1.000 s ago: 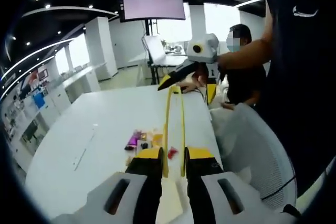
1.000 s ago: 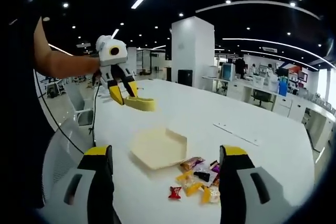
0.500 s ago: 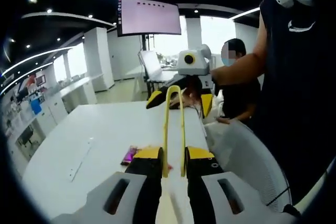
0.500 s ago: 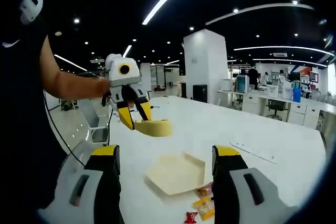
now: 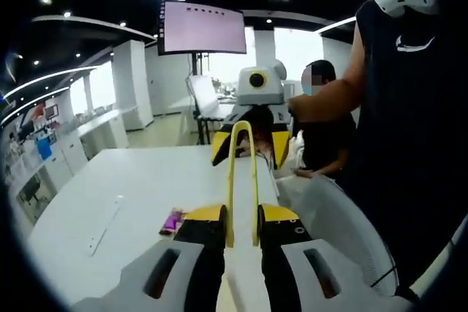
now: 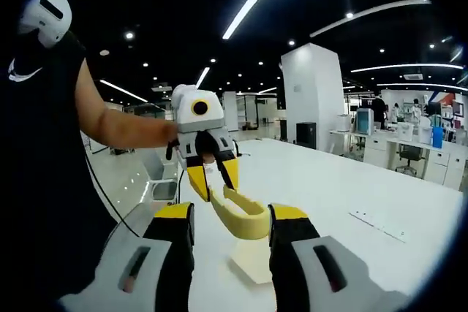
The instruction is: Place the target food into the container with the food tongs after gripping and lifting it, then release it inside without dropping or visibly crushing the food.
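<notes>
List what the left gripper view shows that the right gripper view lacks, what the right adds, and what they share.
Left gripper view: a purple snack packet on the table, a wall screen, a seated person and the right gripper. Right gripper view: the cream container below its jaws and the left gripper. Shared: the yellow food tongs, shut in the left gripper, and the white table.

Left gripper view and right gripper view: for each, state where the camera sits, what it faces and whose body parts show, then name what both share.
Left gripper view: rides on the left gripper, looking along the yellow tongs clamped in its jaws toward the right gripper; the person's arm and dark shirt show at right.
Right gripper view: rides on the right gripper, facing the left gripper and the tongs it carries; the person's arm and torso show at left.
Shared: the tongs, the white table, each other's gripper, the same person.
</notes>
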